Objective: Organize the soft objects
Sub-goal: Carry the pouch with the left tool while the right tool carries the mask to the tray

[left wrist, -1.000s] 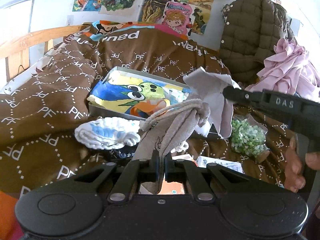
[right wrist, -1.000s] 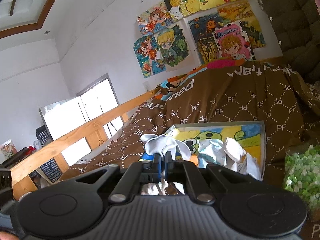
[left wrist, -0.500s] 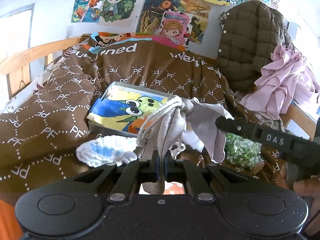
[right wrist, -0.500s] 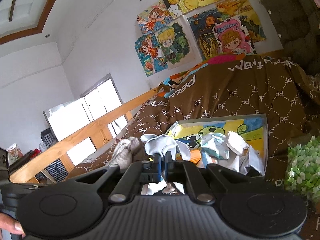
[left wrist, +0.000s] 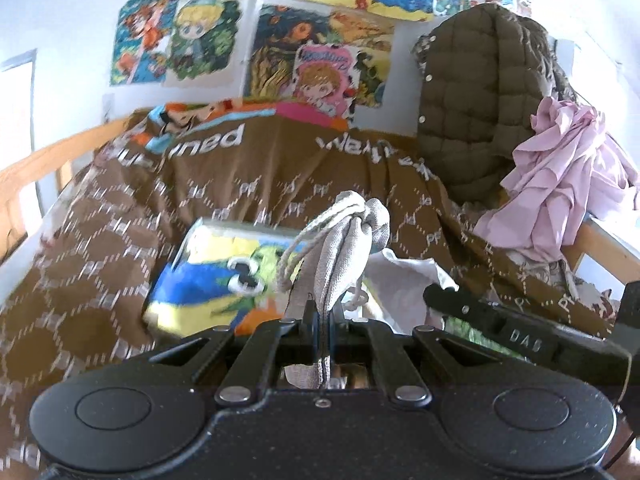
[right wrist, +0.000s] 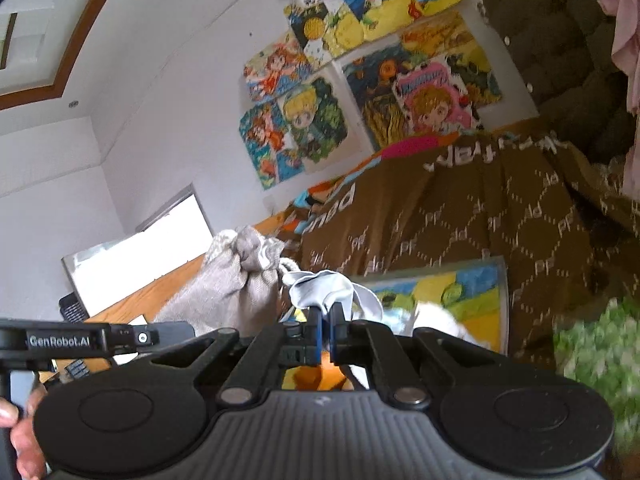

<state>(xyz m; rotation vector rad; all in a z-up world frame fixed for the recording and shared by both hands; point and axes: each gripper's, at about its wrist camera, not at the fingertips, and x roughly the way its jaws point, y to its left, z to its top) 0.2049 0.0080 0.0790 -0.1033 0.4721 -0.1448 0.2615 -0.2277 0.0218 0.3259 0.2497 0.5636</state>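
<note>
Left wrist view: the left gripper [left wrist: 322, 316] is clamped on a grey drawstring pouch [left wrist: 344, 248], which hides part of the cartoon-printed tray [left wrist: 200, 280] on the brown quilt [left wrist: 120, 240].

Right wrist view: the right gripper [right wrist: 325, 320] pinches a pale grey cloth [right wrist: 320, 290]; bedding beyond is blurred.

A bedroom in a home, likely a child's. Shows in the wooden bed rail [left wrist: 28, 168] edging a mattress covered by a brown quilt [left wrist: 248, 184] printed with white letters. Cartoon posters [left wrist: 248, 28] taped across the white wall [right wrist: 168, 92] above it. An olive padded jacket [left wrist: 480, 92] and a crumpled pink garment [left wrist: 560, 184] heaped at the right end of the bed. A bright window [right wrist: 132, 264] beyond the rail, and a ceiling with brown wooden trim [right wrist: 80, 44].
</note>
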